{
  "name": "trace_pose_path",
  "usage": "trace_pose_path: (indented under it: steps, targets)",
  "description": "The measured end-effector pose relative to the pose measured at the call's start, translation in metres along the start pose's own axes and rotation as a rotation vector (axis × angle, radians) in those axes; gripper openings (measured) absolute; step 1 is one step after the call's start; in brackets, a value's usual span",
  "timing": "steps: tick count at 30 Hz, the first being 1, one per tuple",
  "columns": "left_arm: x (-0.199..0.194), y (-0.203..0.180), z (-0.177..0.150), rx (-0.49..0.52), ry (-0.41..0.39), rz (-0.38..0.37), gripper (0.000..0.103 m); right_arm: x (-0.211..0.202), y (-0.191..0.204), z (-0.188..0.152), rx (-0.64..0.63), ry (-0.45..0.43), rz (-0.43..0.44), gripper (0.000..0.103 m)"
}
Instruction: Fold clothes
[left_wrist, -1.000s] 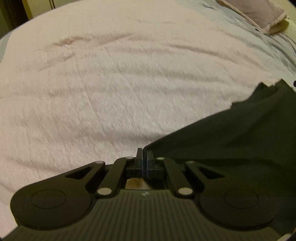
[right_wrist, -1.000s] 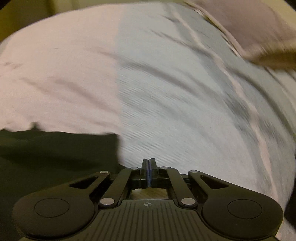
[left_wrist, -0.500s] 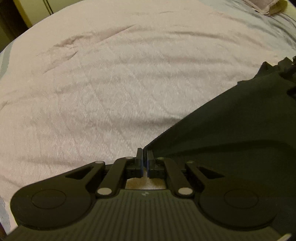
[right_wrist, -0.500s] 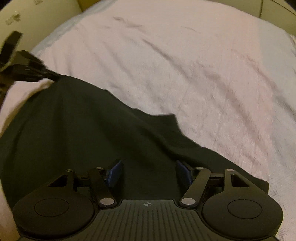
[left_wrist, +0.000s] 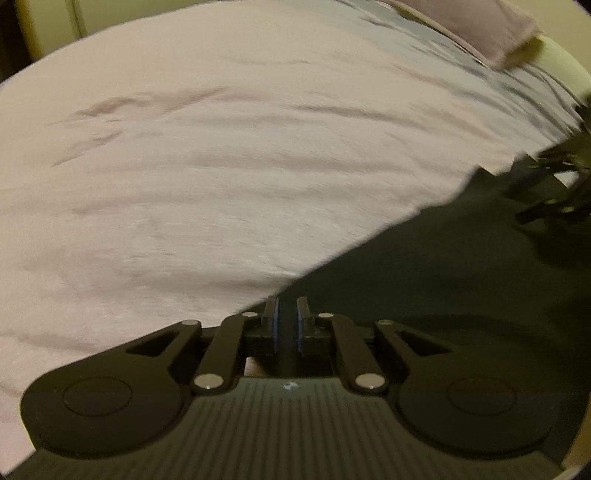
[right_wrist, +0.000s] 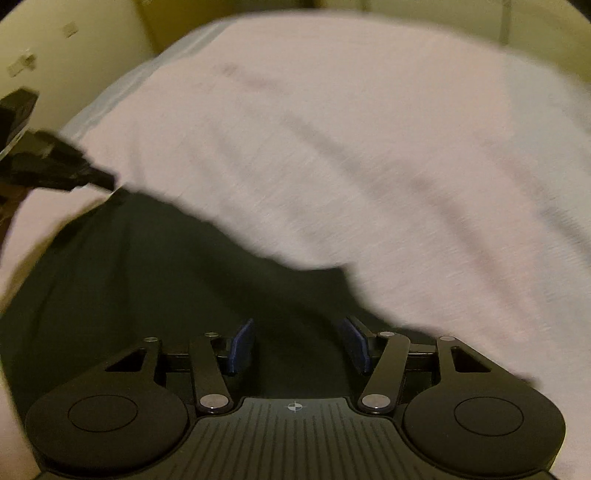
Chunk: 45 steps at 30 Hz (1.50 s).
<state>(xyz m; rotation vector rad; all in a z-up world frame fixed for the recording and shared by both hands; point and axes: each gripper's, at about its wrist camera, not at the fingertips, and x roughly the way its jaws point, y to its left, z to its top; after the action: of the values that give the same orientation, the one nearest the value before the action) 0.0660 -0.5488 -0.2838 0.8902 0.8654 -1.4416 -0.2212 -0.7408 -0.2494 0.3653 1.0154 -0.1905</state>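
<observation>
Your left gripper's fingers are sitting with a narrow gap between the blue pads, and dark cloth is showing in that gap; whether they are pinching it you cannot tell. Your right gripper is standing wide open over the dark garment, holding nothing. The garment is lying across the lower left of the right wrist view and filling the lower right of the left wrist view, its edge running diagonally up toward the right. Around it the pink bedspread is covering the bed. A pillow is lying at the upper right of the left view.
</observation>
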Motion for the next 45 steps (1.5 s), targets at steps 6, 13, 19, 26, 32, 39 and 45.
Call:
trace_pose_path:
  steps: [6,13,19,26,32,39,45]
  targets:
    - [0.012,-0.017,-0.011,0.069,0.061,0.006,0.009,-0.005,-0.035,-0.002,0.112,-0.081,-0.306,0.058]
    - [-0.011,-0.012,-0.028,-0.083,0.024,0.023,0.010,-0.049,-0.030,-0.039,0.172,-0.073,-0.326,0.058]
    - [-0.035,-0.017,-0.052,-0.096,0.062,0.083,0.014,-0.083,-0.051,-0.100,0.344,0.013,-0.450,0.058]
    - [-0.093,-0.076,-0.095,0.075,0.001,0.125,0.027,-0.144,0.014,-0.129,0.198,-0.041,-0.330,0.058]
    - [-0.133,-0.176,-0.145,0.438,-0.069,0.116,0.037,-0.137,0.117,-0.188,-0.241,0.039,-0.276,0.058]
    - [-0.093,-0.249,-0.180,0.804,-0.046,0.231,0.040,-0.099,0.178,-0.249,-0.642,0.088,-0.403,0.058]
    - [-0.053,-0.246,-0.184,0.875,0.048,0.379,0.024,-0.056,0.194,-0.261,-0.865,0.059,-0.560,0.058]
